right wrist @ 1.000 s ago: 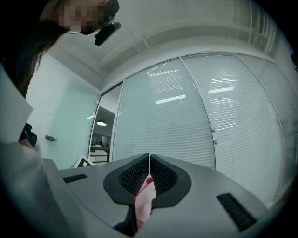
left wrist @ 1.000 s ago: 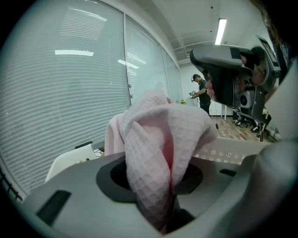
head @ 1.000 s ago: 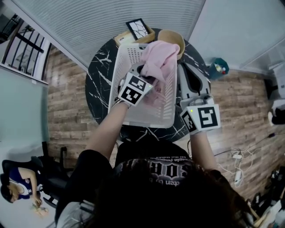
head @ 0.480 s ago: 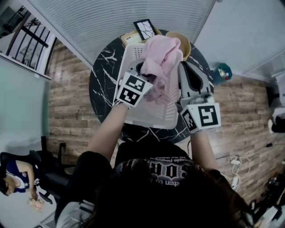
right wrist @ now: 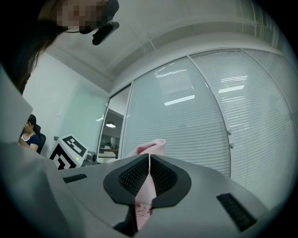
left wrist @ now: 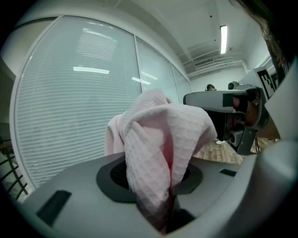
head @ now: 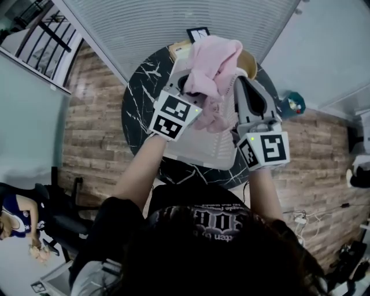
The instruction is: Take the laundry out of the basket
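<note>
A pink waffle-weave cloth point(head: 214, 60) hangs bunched above the white plastic laundry basket point(head: 196, 151), which stands on the round black marble table point(head: 141, 98). My left gripper point(head: 186, 84) is shut on the cloth's left side; in the left gripper view the cloth point(left wrist: 158, 139) fills the gap at the left gripper point(left wrist: 156, 176) and spills over the jaws. My right gripper point(head: 239, 85) is shut on a thin edge of the same cloth point(right wrist: 150, 148), seen squeezed in the right gripper point(right wrist: 149, 174). More pink fabric point(head: 213, 118) trails down into the basket.
Behind the basket on the table are a wooden bowl point(head: 250, 56), a framed picture point(head: 199, 33) and a cardboard box point(head: 177, 48). A window wall with blinds point(head: 173, 17) rises just past the table. A teal object point(head: 295, 104) lies on the wood floor at the right.
Both grippers have risen with the pink cloth, which now hangs higher above the basket. The right gripper has closed in beside the cloth's right side.
</note>
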The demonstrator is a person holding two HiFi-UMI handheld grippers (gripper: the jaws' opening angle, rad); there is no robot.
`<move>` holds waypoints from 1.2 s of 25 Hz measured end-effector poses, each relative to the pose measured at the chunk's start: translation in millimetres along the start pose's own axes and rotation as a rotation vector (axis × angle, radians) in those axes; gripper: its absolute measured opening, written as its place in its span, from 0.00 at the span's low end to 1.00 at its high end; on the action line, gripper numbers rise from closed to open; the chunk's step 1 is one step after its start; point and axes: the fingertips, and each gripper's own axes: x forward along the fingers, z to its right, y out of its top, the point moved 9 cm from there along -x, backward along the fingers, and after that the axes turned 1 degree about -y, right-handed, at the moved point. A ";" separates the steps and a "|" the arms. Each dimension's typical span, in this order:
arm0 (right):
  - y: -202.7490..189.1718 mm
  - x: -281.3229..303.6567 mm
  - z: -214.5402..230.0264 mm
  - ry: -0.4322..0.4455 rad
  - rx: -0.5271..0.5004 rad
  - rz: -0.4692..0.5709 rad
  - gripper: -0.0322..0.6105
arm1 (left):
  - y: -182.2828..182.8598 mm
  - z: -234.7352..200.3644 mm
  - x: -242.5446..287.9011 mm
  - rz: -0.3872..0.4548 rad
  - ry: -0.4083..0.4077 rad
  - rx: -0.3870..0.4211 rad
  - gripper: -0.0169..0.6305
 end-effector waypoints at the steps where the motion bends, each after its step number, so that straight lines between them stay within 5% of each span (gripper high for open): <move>1: 0.9 1.3 -1.0 0.005 -0.001 0.002 0.10 | 2.9 -1.3 -3.2 0.007 0.006 -0.001 0.27; 30: 45.2 64.1 -36.9 0.169 -0.023 0.076 0.10 | 91.4 -58.3 -89.3 0.213 0.221 0.041 0.27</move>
